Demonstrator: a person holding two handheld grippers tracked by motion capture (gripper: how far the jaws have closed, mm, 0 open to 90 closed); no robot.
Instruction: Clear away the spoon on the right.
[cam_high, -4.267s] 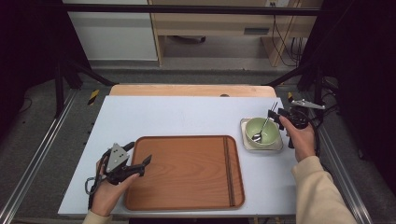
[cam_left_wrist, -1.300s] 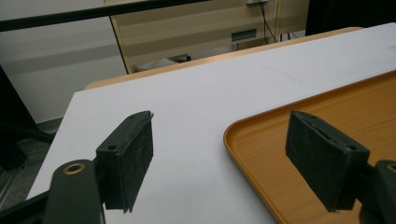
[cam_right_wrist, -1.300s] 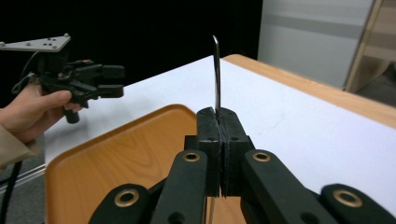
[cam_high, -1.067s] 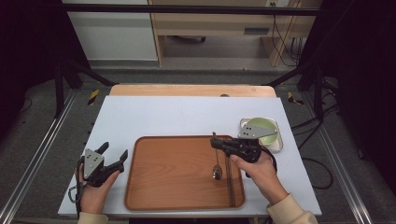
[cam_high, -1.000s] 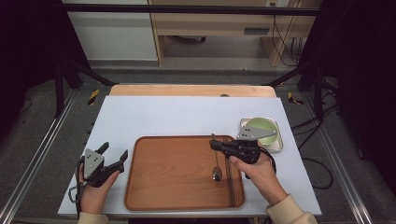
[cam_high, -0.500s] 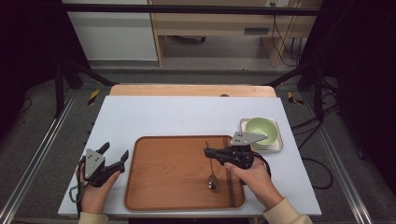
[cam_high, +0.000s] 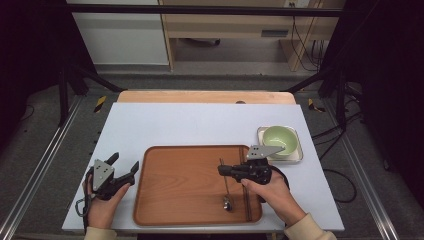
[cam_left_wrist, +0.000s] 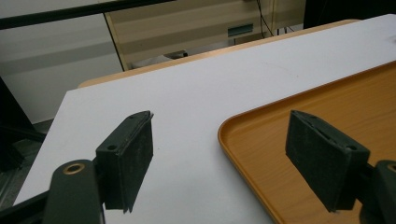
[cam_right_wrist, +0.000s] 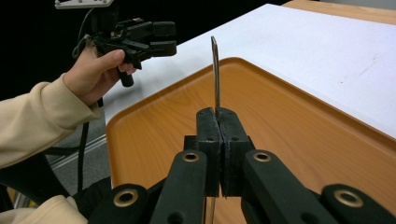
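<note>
right tongs (cam_high: 221, 171) pinching spoon (cam_high: 226, 189), over tray (cam_high: 185, 187)

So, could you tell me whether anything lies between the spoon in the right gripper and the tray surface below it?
Nothing visible does. The right gripper is shut on the spoon, whose bowl hangs low over the wooden tray, and the tray surface beneath it is bare. The left gripper stands open beside the tray's left edge, well away.

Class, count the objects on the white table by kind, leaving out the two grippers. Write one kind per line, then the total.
Wooden tray: 1
Spoon: 1
Green bowl: 1
Square dish under the bowl: 1
Total: 4
</note>
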